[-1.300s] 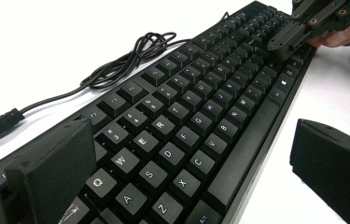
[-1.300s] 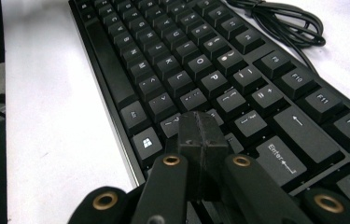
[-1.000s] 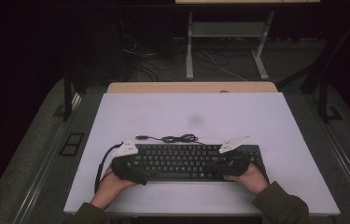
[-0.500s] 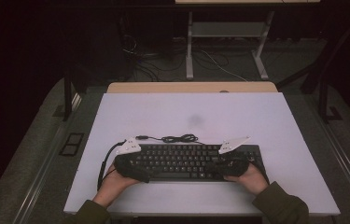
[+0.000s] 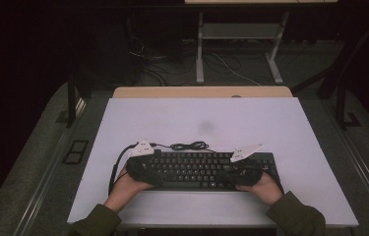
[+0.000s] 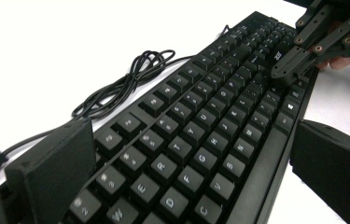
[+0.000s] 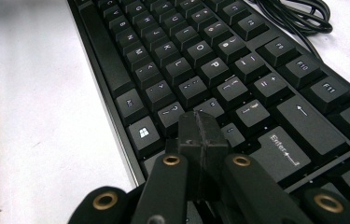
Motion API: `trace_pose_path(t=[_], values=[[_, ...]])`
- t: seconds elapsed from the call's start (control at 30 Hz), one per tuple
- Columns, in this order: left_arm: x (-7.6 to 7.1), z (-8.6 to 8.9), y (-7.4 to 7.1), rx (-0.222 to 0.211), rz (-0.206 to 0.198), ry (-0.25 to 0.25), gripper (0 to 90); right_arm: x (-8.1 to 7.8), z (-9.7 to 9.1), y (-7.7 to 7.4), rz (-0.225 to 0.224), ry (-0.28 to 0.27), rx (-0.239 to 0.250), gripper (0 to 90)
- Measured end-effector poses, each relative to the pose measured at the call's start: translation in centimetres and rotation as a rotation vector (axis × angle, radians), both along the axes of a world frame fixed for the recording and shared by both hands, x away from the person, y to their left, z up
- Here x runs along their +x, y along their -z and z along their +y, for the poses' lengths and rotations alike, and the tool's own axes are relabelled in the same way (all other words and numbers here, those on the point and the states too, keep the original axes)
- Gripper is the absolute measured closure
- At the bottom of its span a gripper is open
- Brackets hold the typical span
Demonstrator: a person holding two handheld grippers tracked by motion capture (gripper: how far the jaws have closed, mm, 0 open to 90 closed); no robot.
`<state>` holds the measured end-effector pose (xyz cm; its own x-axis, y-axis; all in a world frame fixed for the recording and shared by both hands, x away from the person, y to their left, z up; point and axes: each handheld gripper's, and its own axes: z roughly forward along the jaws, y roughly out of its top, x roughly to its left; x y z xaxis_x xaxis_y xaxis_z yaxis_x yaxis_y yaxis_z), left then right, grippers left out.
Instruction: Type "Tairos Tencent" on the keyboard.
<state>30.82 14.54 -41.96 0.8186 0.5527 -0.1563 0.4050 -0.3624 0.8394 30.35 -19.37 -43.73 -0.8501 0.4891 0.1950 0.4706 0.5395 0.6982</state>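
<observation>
One black keyboard (image 5: 206, 169) lies flat on the white counter (image 5: 211, 118), near the person's edge. One bundled black cable (image 5: 189, 146) sits on the counter just behind it. There are two hand-held grippers. The left hand-held gripper (image 6: 186, 154) has its jaws wide apart, one on each side of the keyboard's left end. The right hand-held gripper (image 7: 201, 135) has its jaws pressed together, tips on the keys near the Enter key (image 7: 282, 148).
</observation>
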Motion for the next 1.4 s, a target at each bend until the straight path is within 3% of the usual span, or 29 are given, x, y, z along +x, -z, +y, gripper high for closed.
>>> trace_pose_path(t=[0.3,0.47,0.5,0.53,0.8,0.83,0.87,1.03,1.4], values=[[1.5,-1.5,-0.4,0.009,-0.003,0.021,0.1,0.0,0.0,0.0,0.0,0.001,0.0,89.3],[2.2,-2.3,-0.3,0.012,0.0,0.026,5.9,0.0,0.0,0.0,-0.002,0.0,-0.002,89.3],[2.2,-2.4,-0.3,0.012,0.0,0.026,15.0,0.0,0.0,0.0,0.001,0.001,0.0,89.3],[2.3,-2.5,-0.2,0.014,-0.001,0.025,16.9,0.0,0.0,0.0,0.001,0.001,0.0,89.3],[2.4,-2.7,0.2,0.032,0.05,0.064,58.1,0.0,0.0,0.0,-0.001,0.001,-0.001,89.3],[2.4,-2.7,0.3,0.036,0.055,0.066,58.1,0.0,0.0,0.0,-0.001,0.001,-0.001,89.3],[2.5,-2.7,0.3,0.04,0.061,0.068,67.8,0.0,0.0,0.0,-0.001,0.001,-0.001,89.3],[2.5,-2.7,0.2,0.077,0.08,0.074,88.8,-0.1,0.0,0.0,-0.001,0.002,-0.001,89.3],[2.6,-3.1,0.7,0.154,0.092,0.077,89.0,-0.1,0.0,0.0,-0.005,0.003,-0.001,89.3]])
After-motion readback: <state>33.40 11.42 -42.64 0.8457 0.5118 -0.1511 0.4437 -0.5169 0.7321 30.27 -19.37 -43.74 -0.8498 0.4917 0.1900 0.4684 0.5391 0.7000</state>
